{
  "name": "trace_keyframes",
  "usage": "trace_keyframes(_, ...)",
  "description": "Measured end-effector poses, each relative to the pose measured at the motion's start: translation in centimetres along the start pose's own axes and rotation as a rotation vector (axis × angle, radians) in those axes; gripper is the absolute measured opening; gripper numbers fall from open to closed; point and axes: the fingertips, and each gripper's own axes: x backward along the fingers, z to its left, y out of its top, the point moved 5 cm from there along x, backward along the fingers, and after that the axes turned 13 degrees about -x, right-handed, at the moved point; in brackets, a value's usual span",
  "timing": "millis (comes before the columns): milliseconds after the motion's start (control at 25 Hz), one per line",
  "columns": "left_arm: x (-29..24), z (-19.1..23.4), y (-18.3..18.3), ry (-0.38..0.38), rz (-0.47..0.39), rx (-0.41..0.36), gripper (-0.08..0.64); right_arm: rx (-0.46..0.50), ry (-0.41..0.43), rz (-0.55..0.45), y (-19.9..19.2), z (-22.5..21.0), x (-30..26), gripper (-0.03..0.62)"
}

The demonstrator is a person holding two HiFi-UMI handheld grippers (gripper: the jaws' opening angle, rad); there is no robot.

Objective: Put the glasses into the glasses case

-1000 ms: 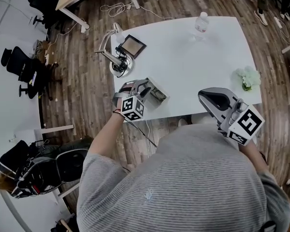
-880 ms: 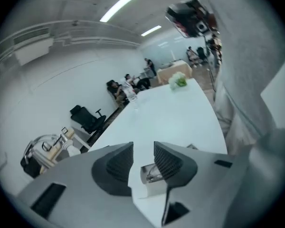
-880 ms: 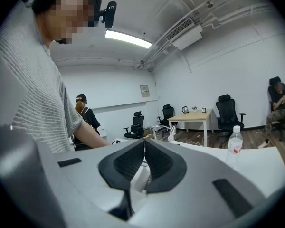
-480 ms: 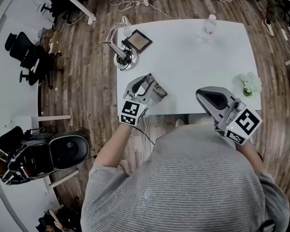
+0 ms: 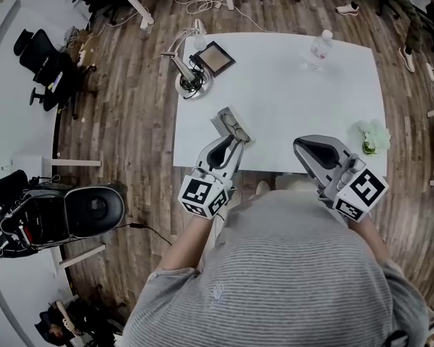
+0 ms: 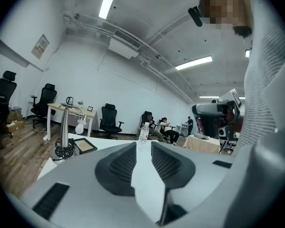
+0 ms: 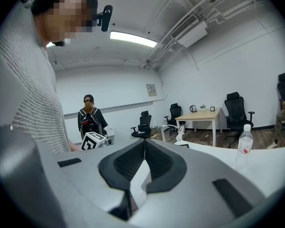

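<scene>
A small grey glasses case (image 5: pixel 228 119) lies near the front left edge of the white table (image 5: pixel 289 92). Dark-framed glasses (image 5: pixel 238 130) appear to rest in it. My left gripper (image 5: pixel 233 146) is held just short of the case and points at it. Its jaws are closing, and in the left gripper view the gripper (image 6: pixel 143 144) has a gap with nothing between the pads. My right gripper (image 5: pixel 299 144) hovers over the front edge, well to the right of the case. In its own view the right gripper (image 7: pixel 145 141) has its tips touching and holds nothing.
At the table's far left corner stand a desk lamp (image 5: pixel 184 71) and a dark framed picture (image 5: pixel 215 58). A water bottle (image 5: pixel 318 48) stands at the far right and a pale flower bunch (image 5: pixel 371 134) at the right edge. Office chairs and cables are on the wooden floor.
My left gripper has risen off the case, rolled, and drawn back toward the person. The case stays on the table. The right gripper has held still.
</scene>
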Motion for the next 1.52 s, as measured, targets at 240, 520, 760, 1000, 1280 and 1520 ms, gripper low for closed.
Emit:
trace_keyframes(240, 2.1, -2.2, 2.0, 0.046, -0.047, 0.049, 0.059, -0.002, 0.024, 0.012, -0.2, 0.3, -0.2, 0.015)
trace_keyframes(520, 3.6, -4.9, 5.0, 0.021, -0.098, 0.044, 0.012, 0.001, 0.040, 0.029, -0.5, 0.5, -0.5, 0.015)
trace_keyframes(760, 3.1, -7.5, 7.1, -0.030, -0.150, -0.030, 0.012, 0.011, 0.050, 0.042, -0.9, 0.7, -0.5, 0.015)
trace_keyframes(1000, 2.9, -9.2, 6.5, -0.139, -0.147, -0.035, 0.012, 0.034, 0.039, 0.056, -1.1, 0.8, -0.4, 0.014)
trace_keyframes(1280, 2.3, -11.1, 6.2, -0.254, -0.130, -0.041, 0.012, 0.069, 0.034, 0.058, -1.1, 0.9, 0.1, 0.014)
trace_keyframes(1520, 2.0, -12.3, 6.1, -0.310, -0.137, -0.068, 0.012, 0.059, 0.042, 0.065, -1.2, 1.1, 0.5, 0.014)
